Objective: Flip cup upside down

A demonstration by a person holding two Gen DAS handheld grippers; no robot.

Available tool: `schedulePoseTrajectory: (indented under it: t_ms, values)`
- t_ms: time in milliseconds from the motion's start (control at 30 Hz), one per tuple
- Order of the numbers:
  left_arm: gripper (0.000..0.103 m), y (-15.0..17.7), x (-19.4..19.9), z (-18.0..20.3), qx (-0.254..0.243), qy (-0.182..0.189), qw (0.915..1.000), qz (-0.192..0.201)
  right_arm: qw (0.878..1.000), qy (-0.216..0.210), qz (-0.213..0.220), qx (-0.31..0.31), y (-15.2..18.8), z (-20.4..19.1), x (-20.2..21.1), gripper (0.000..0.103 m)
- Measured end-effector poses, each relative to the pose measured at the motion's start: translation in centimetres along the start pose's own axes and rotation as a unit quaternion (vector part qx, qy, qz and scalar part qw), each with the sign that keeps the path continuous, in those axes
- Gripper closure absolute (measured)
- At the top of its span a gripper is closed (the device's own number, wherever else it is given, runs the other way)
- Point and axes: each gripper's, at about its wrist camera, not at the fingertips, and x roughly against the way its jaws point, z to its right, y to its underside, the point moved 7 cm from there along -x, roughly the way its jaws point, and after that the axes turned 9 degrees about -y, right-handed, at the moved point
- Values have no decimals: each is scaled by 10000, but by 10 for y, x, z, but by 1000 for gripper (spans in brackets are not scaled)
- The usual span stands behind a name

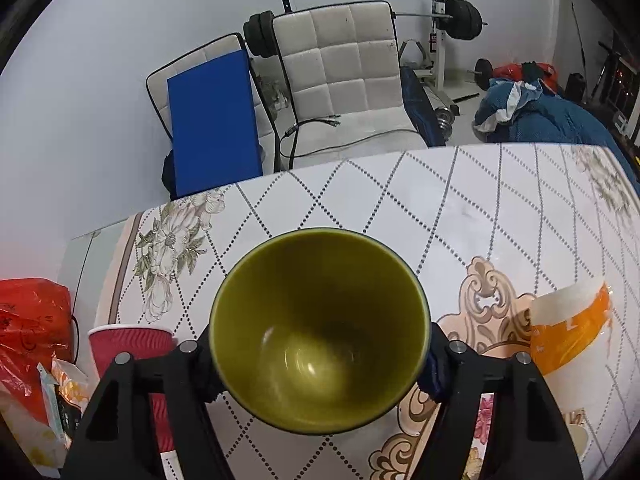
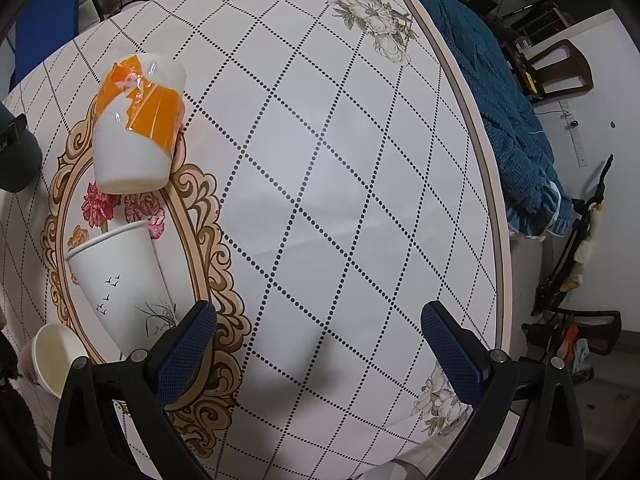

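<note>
My left gripper [image 1: 320,364] is shut on a dark cup with an olive-green inside [image 1: 320,336]. The cup is held above the table with its mouth turned toward the camera, so I look straight into it. Its outside is mostly hidden. My right gripper [image 2: 318,344] is open and empty, low over the white diamond-patterned tablecloth [image 2: 340,160]. The held cup's dark side shows at the left edge of the right wrist view [image 2: 16,152].
An orange-and-white cup [image 2: 136,124] stands mouth down left of the right gripper; it also shows in the left wrist view [image 1: 572,336]. A white paper cup with birds [image 2: 120,284] and a small white cup [image 2: 52,360] stand nearby. A red ribbed paper cup [image 1: 128,348], red bag [image 1: 32,320], chairs [image 1: 340,72].
</note>
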Motion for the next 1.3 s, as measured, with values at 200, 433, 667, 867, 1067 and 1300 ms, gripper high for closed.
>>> schedulePoseTrajectory:
  t_ms: [200,433,667,867,1067,1300]
  values:
    - [34,-9,31,-7,28,31,9998,188,9999,-88,48,9,1,2,1,0]
    - [34,0,79,-13,-17,146,9997,201,9994,-292,173,90,8,2,11,0]
    - [34,23,130,-19,24,261,9996,74,9978,-527,324,242,25,1,27,0]
    - [34,64,173,-21,40,257,9994,-211,9955,-715,415,461,51,5,40,0]
    - [34,126,203,-14,-38,237,9973,-699,9918,-861,433,839,88,10,46,0]
    - [34,208,215,1,-24,275,9869,-1591,9852,-911,346,1407,138,14,41,0]
